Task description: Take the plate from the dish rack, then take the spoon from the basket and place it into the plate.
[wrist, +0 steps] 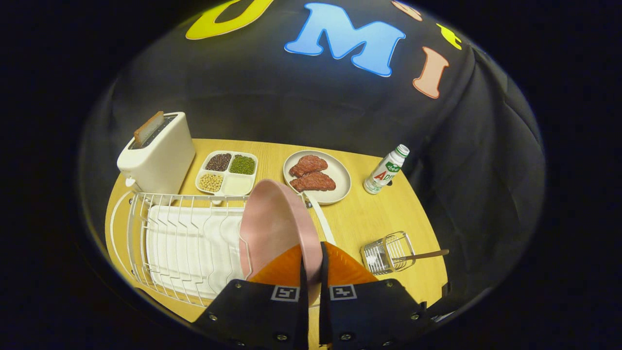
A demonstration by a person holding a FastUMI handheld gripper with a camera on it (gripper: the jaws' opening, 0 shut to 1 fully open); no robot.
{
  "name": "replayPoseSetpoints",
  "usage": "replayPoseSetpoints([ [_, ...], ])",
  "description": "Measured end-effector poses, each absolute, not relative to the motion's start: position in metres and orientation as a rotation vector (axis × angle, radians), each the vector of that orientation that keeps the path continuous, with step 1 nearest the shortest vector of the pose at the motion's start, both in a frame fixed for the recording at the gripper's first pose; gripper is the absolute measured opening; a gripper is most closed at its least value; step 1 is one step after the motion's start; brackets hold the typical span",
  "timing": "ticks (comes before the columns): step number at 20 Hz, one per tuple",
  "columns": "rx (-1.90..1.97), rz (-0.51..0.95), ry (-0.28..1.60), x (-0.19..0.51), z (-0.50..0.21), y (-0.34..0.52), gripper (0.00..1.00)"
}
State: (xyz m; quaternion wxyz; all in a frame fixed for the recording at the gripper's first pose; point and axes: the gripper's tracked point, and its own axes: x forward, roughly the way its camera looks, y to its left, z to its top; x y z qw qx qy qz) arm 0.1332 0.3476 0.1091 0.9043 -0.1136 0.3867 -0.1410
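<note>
Plate (274, 221), pink, stands on edge at the dish rack's (180, 243) right end, its rim pinched between my gripper's (311, 272) narrowed fingers. I'd lift straight up, clearing the wires, then lay it flat near the basket (388, 253).

Bare table (359, 218) lies open between dish rack (184, 243) and basket (387, 253).

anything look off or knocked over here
The basket lies tipped on its side on the table, spoon handle poking out sideways. The rest looks orderly; the tongs are shut on the plate, held on edge by the rack.
</note>
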Motion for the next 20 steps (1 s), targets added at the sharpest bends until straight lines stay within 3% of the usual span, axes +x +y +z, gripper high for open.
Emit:
replayPoseSetpoints([
  [7,-0.245,-0.351,0.792,0.129,0.113,0.350,0.08],
  [20,-0.394,-0.413,0.601,0.132,0.153,0.359,0.08],
])
